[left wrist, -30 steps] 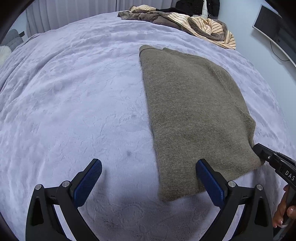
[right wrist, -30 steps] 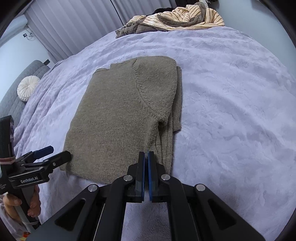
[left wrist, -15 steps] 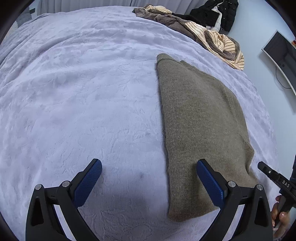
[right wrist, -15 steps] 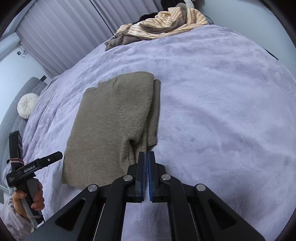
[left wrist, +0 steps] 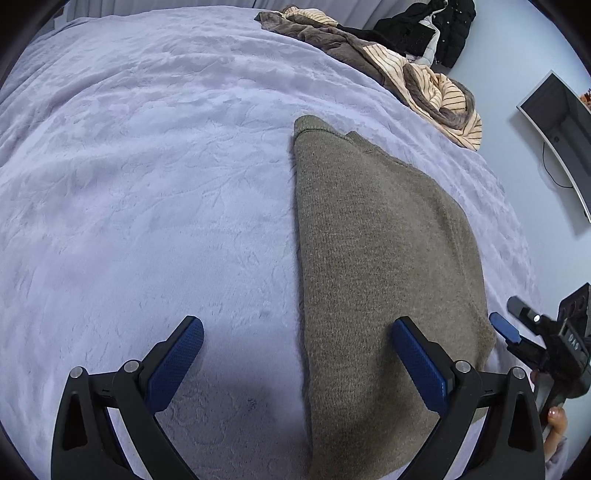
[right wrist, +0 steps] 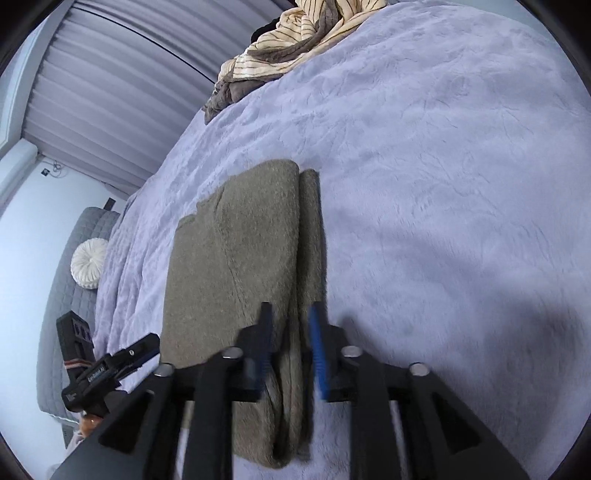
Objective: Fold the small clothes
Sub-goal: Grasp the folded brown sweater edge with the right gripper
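Note:
An olive-green knit sweater lies folded flat on the lilac bedspread. My left gripper is open and hovers over the sweater's near left edge, with one finger over the bedspread and the other over the knit. In the right wrist view the sweater shows its folded sleeve layers along its right side. My right gripper is open, its jaws either side of that folded right edge at the near end. Each gripper shows in the other's view, at the sweater's near corners.
A heap of striped cream and brown clothes lies at the far edge of the bed, with a black coat behind it. A monitor hangs on the right wall. A grey sofa with a white round cushion stands to the left.
My right gripper has opened and moved forward over the sweater's folded right edge. My left gripper has moved closer over the near left edge, staying open.

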The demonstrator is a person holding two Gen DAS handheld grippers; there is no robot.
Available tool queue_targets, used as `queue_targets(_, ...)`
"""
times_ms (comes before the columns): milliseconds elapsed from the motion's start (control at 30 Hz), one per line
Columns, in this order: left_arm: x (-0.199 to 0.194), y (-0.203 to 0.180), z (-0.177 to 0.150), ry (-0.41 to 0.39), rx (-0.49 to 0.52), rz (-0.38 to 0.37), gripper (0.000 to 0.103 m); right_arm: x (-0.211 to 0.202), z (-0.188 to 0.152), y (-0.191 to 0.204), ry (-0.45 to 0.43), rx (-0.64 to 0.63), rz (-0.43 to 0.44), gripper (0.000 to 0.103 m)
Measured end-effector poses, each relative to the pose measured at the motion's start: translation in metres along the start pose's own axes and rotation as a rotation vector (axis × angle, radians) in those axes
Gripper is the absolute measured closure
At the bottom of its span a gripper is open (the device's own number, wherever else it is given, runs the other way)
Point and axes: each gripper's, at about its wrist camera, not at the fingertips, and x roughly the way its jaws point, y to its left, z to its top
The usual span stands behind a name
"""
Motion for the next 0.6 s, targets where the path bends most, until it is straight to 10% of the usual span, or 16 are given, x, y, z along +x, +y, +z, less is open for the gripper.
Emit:
queue_targets(33,0.000,0.000,0.001,0.000,-0.001,-0.003,0.001,0.002,0.006,0.001,-0.013,0.005,0.020,0.020)
queue_targets(200,0.002,-0.001,0.003,-0.003,0.006,-0.001,0.001,0.025,0.032,0.004,-0.017,0.042,0.092,0.023)
queue_targets(333,0.003,0.000,0.005,-0.002,-0.005,-0.005,0.001,0.055,0.041,0.003,0.074,0.055,0.035,0.086)
queue_targets(600,0.009,-0.003,0.007,-0.006,-0.004,0.011,0.001,0.057,0.041,-0.011,0.051,0.061,-0.025,0.094)
